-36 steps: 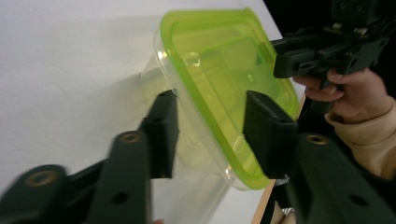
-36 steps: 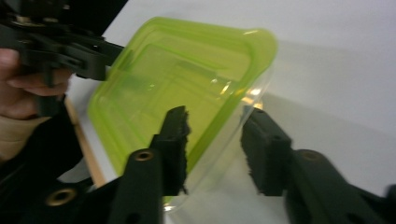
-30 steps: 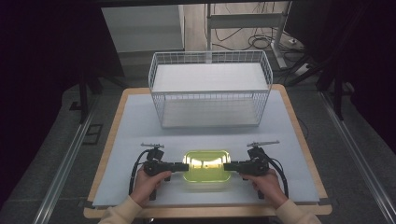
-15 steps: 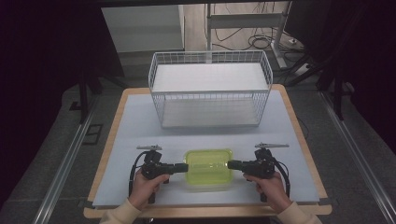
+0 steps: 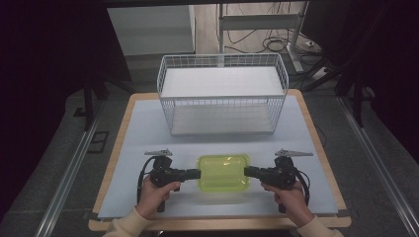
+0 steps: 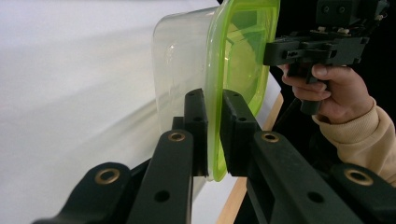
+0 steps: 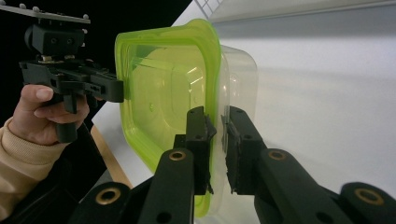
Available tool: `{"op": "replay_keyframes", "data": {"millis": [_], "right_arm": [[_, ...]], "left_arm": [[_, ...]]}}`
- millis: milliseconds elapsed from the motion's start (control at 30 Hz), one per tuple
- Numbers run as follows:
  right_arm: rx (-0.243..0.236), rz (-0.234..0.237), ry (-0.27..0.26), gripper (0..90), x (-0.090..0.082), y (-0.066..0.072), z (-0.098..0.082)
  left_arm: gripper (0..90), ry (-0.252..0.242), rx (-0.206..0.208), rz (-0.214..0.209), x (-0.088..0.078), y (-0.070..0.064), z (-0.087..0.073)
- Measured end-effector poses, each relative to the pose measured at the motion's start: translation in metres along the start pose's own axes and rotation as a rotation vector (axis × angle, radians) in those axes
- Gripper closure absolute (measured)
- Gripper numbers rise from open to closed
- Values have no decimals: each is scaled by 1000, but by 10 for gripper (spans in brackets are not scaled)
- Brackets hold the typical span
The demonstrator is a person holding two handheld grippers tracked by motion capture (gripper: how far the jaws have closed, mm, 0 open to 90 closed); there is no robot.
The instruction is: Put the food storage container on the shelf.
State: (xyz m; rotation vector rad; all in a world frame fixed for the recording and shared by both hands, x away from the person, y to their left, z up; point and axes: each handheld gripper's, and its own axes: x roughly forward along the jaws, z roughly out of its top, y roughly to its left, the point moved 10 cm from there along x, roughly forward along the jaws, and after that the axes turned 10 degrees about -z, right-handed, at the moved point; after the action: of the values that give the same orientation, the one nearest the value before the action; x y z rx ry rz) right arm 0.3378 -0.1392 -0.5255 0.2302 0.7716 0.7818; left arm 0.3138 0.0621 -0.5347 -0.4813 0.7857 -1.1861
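**Q:** High view first: what is seen on the desk (image 5: 148, 128)?

**A:** A clear container with a green lid (image 5: 223, 172) is seen at the near middle, well apart from a white wire basket (image 5: 222, 101) at the back.

**Q:** How is it held?

**A:** Its left rim is clamped by the left claw (image 5: 196, 173), its right rim by the right claw (image 5: 248, 171). Both claws have just been closing and are pressed onto the rim.

Your high view looks forward and down from above your near edge of the table (image 5: 148, 128), while each gripper view sits close behind its own jaws, facing the other across the green-lidded container (image 5: 223, 173) that all three share.
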Motion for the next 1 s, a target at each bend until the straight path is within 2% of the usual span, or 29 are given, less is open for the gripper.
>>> {"op": "replay_keyframes", "data": {"millis": [200, 400, 633, 1000], "right_arm": [[-14, -2, -17, 809, -3, 2, 8], [-24, 1, -16, 809, 2, 7, 15], [-39, 9, -21, 809, 3, 12, 22], [-41, 15, -57, 809, -4, 21, 42]], "left_arm": [[824, -11, 4, -12, -3, -2, 6], [823, -26, 20, 11, -11, -3, 11], [823, -39, 32, 19, -16, -5, 15], [822, -38, 73, 32, -25, -16, 36]]}}
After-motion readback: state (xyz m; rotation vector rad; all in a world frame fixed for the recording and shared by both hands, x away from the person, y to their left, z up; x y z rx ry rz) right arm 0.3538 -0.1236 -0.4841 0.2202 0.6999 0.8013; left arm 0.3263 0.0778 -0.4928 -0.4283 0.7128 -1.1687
